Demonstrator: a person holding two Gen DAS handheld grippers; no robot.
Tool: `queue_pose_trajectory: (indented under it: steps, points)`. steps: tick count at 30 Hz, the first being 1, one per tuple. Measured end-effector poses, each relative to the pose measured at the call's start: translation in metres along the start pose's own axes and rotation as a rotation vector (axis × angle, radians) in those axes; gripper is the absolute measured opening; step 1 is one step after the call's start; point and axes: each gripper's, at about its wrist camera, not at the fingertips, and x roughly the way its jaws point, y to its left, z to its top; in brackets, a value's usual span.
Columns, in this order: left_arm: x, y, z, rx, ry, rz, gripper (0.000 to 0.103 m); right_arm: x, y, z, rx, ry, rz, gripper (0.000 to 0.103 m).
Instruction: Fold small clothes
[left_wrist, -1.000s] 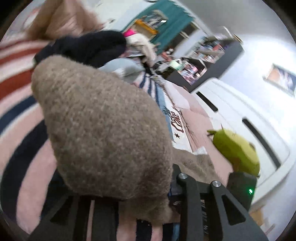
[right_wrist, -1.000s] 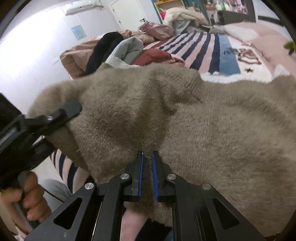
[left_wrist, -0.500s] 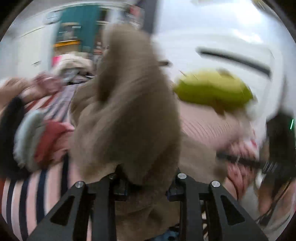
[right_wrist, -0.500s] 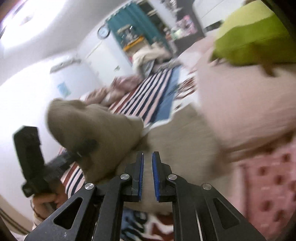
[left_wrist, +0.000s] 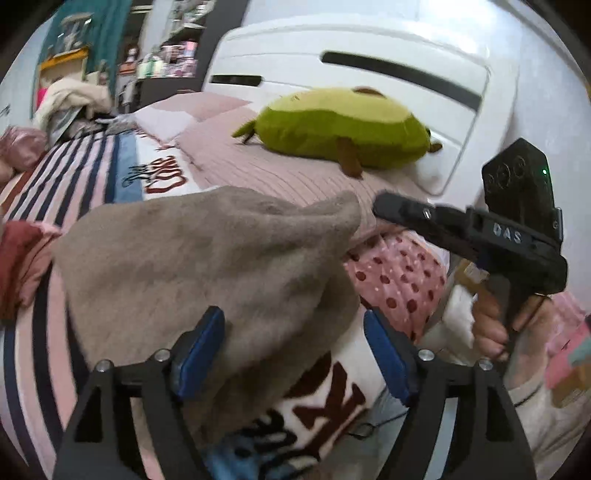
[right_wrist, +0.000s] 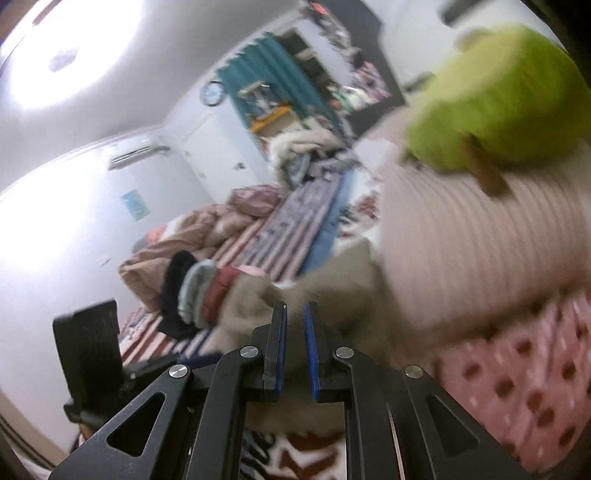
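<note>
We see the taupe sweater (left_wrist: 207, 258) heaped on the striped blanket (left_wrist: 74, 173). Our left gripper (left_wrist: 293, 354) stands spread wide around its hem; our right gripper (right_wrist: 294, 347) looks nearly closed, seemingly gripping nothing, near the green plush (left_wrist: 343, 129).

White headboard (left_wrist: 369, 51), teal curtain (right_wrist: 273, 74), bright ceiling light (right_wrist: 66, 55).
</note>
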Motion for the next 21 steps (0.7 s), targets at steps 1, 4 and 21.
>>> queue_pose_trajectory:
  steps: [1, 4, 21]
  points:
    - [-0.008, 0.003, -0.002, -0.033, -0.025, -0.004, 0.080, 0.008, 0.014, 0.007, -0.044, 0.004, 0.020, 0.015]
    - [-0.037, 0.023, -0.010, -0.122, -0.101, -0.020, 0.088, 0.034, 0.042, 0.012, -0.136, 0.061, 0.028, 0.045]
    - [-0.017, 0.132, -0.053, -0.447, -0.108, -0.078, 0.093, 0.065, 0.012, -0.030, -0.108, 0.355, -0.169, 0.027]
